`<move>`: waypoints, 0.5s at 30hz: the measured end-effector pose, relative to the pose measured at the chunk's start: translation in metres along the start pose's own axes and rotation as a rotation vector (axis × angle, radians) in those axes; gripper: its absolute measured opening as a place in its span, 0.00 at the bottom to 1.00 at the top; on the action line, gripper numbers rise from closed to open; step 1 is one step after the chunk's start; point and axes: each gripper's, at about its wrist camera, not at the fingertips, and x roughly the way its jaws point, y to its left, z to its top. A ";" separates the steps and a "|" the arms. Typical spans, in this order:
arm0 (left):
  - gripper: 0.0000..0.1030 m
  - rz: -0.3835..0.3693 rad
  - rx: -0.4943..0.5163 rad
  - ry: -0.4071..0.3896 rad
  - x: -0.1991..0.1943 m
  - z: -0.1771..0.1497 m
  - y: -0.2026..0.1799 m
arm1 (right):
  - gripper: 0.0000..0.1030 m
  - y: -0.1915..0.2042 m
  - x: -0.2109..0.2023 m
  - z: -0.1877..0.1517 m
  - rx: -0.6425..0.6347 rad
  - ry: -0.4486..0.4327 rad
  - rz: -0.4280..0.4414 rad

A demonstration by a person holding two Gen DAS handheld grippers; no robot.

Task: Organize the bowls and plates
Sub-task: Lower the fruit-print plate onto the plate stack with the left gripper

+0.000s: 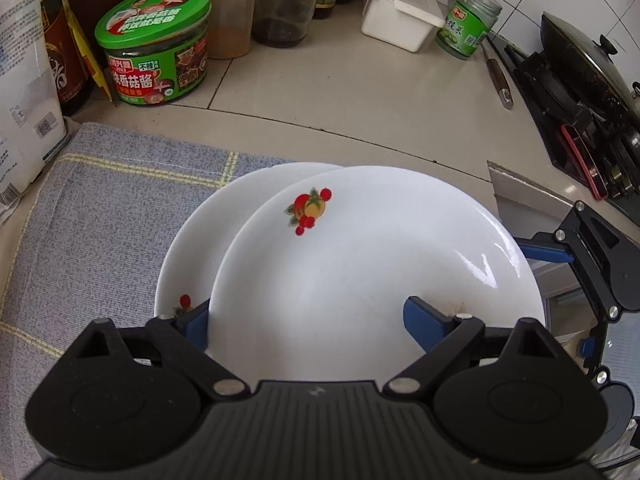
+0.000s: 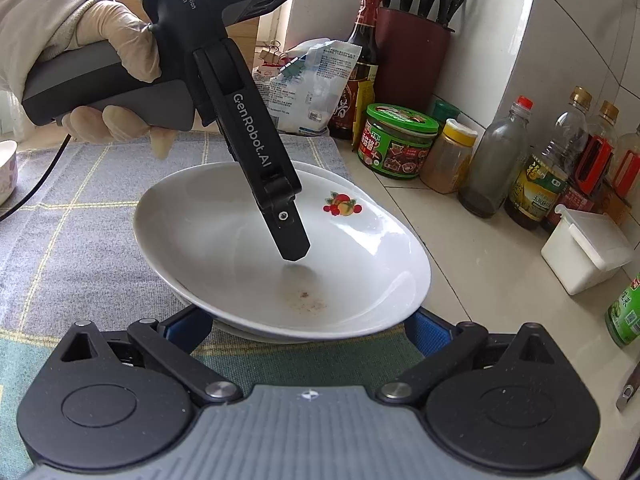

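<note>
A white fruit-printed ceramic plate (image 1: 360,264) lies askew on another white plate (image 1: 196,256), both on a grey checked cloth (image 1: 112,184).

I'm seeing the top plate (image 2: 248,264) hiding most of the lower plate (image 1: 200,248); the picture's edge is cutting off the bowl (image 2: 6,170).

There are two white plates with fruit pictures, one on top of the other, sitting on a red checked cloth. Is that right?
Not quite: the cloth is not red. The two white ceramic plates with fruit pictures, the top plate and the lower plate, do sit one on the other, but on a grey-blue woven cloth with pale yellow check lines. The left wrist view shows it best.
</note>
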 end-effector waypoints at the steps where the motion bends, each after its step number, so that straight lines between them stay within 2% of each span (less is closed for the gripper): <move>1: 0.91 0.002 0.002 0.003 0.001 0.000 -0.001 | 1.00 0.001 0.000 -0.001 -0.008 -0.002 -0.005; 15: 0.91 0.024 0.005 0.007 0.001 -0.001 0.000 | 1.00 0.005 0.001 -0.001 -0.032 0.003 -0.005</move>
